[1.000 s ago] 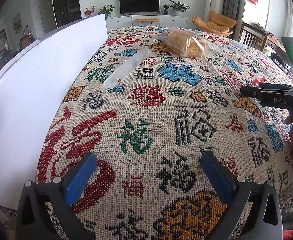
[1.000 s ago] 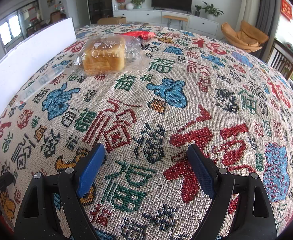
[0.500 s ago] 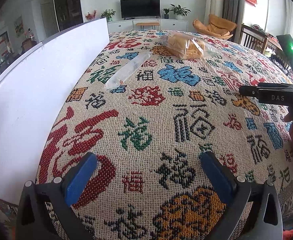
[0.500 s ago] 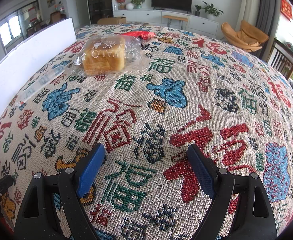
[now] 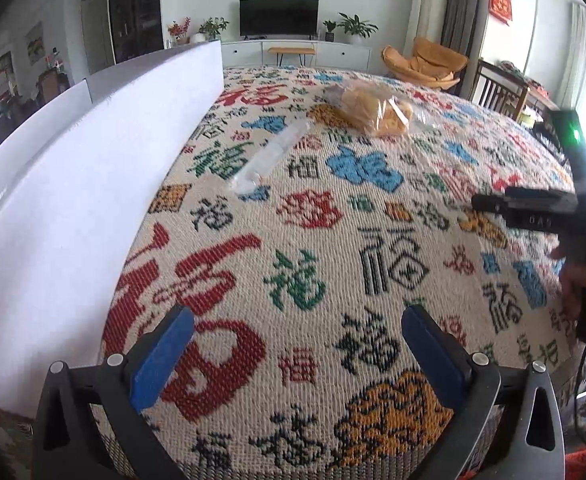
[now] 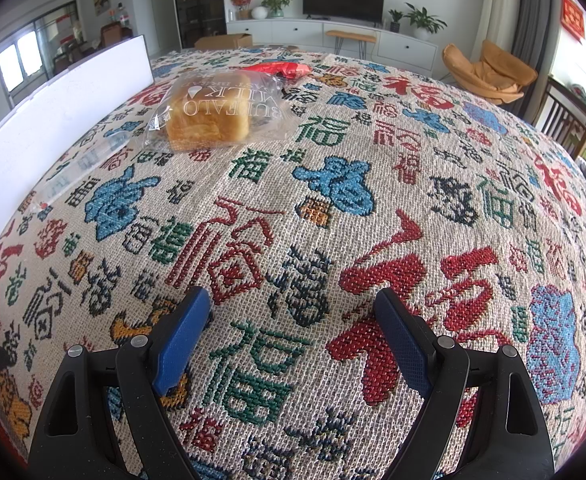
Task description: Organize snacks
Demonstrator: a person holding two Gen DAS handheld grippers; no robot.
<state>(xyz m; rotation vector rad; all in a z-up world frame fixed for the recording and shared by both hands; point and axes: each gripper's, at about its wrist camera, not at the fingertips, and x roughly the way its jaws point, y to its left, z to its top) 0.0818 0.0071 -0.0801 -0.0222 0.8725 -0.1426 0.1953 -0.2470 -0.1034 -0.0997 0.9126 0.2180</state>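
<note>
Left wrist view shows the left claw [image 5: 297, 344] released, its blue pads wide apart above the patterned cloth [image 5: 333, 240] of the desk, with nothing between them. Far ahead lies the bread [image 5: 377, 110] in a clear bag, and nearer, beside the white board [image 5: 73, 184], lies a long clear packet [image 5: 271, 156] (its content I cannot tell). Right wrist view shows the right claw [image 6: 293, 324] released too and empty, the bread [image 6: 209, 112] far ahead to the left, a red packet [image 6: 281, 69] just behind it.

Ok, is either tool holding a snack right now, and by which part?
Nothing is held. The left tool and right tool are both open over the patterned cloth, well short of the bagged bread.
</note>
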